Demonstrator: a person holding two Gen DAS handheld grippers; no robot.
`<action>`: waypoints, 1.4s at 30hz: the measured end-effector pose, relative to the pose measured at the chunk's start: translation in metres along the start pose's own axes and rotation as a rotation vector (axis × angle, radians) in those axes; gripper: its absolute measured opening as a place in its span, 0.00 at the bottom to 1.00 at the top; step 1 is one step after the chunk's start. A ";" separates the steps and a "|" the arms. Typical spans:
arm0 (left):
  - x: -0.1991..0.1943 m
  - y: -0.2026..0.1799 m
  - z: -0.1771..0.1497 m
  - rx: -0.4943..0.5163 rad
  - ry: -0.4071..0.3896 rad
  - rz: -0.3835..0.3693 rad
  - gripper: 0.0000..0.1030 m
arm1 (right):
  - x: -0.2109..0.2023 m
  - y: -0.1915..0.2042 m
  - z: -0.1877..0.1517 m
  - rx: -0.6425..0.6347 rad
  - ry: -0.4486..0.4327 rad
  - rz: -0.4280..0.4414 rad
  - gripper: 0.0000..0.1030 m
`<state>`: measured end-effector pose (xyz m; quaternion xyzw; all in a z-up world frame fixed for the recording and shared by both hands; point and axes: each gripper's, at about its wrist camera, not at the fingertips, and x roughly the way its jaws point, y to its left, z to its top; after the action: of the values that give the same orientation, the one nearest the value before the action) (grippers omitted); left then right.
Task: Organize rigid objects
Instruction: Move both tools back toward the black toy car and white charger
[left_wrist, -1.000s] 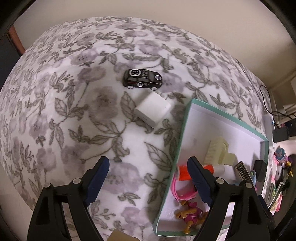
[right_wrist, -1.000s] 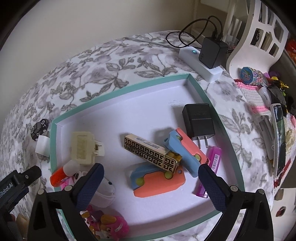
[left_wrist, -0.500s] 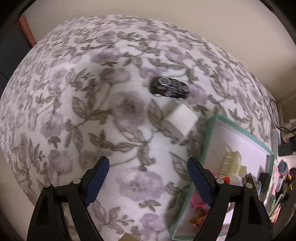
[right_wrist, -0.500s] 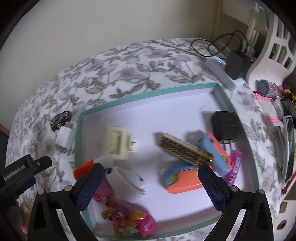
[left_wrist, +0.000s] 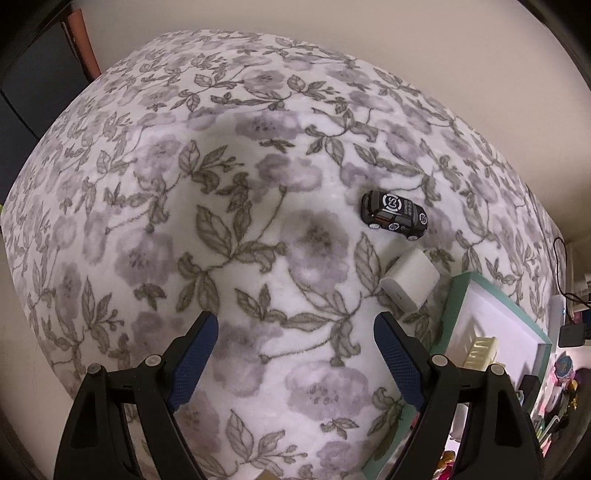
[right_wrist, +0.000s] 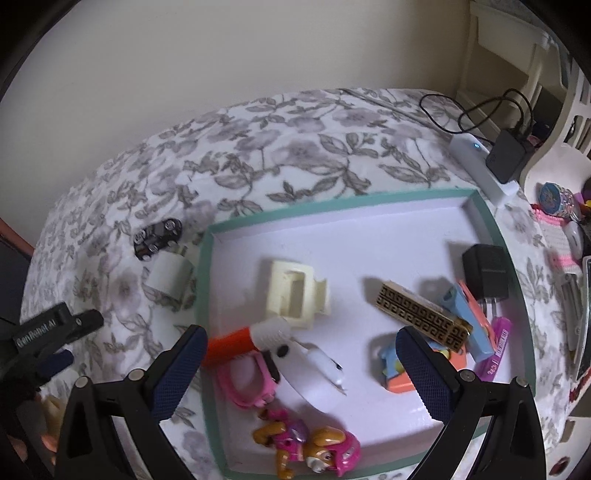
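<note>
A black toy car and a white charger cube lie on the floral blanket, left of a teal-rimmed white tray. Both show in the right wrist view too, the car and the cube. The tray holds a cream hair clip, an orange marker, a pink watch, a toy pup, a gold patterned box, a black plug and more. My left gripper is open and empty over the blanket. My right gripper is open and empty above the tray's near side.
A white power strip with a black adapter and cable lies beyond the tray's far right corner. Small trinkets and a pink band crowd the right edge. A wall runs behind the bed. The left gripper's body shows at the left of the right wrist view.
My left gripper has swung left, away from the tray; car and cube now sit right of centre. My right gripper has pulled back and shifted left over the tray. Both stay open.
</note>
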<state>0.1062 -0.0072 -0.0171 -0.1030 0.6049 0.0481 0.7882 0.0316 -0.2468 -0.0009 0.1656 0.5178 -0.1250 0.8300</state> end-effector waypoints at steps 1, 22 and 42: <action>0.000 0.000 0.002 0.005 -0.001 -0.002 0.84 | -0.001 0.002 0.003 0.005 -0.002 0.010 1.00; 0.016 -0.010 0.039 0.082 -0.008 -0.041 0.84 | 0.017 0.053 0.039 -0.075 -0.014 0.028 1.00; 0.065 -0.035 0.080 0.068 -0.030 -0.069 0.84 | 0.076 0.064 0.089 -0.080 -0.019 0.047 1.00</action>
<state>0.2057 -0.0269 -0.0562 -0.0963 0.5904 0.0019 0.8014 0.1612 -0.2273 -0.0244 0.1430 0.5104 -0.0862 0.8436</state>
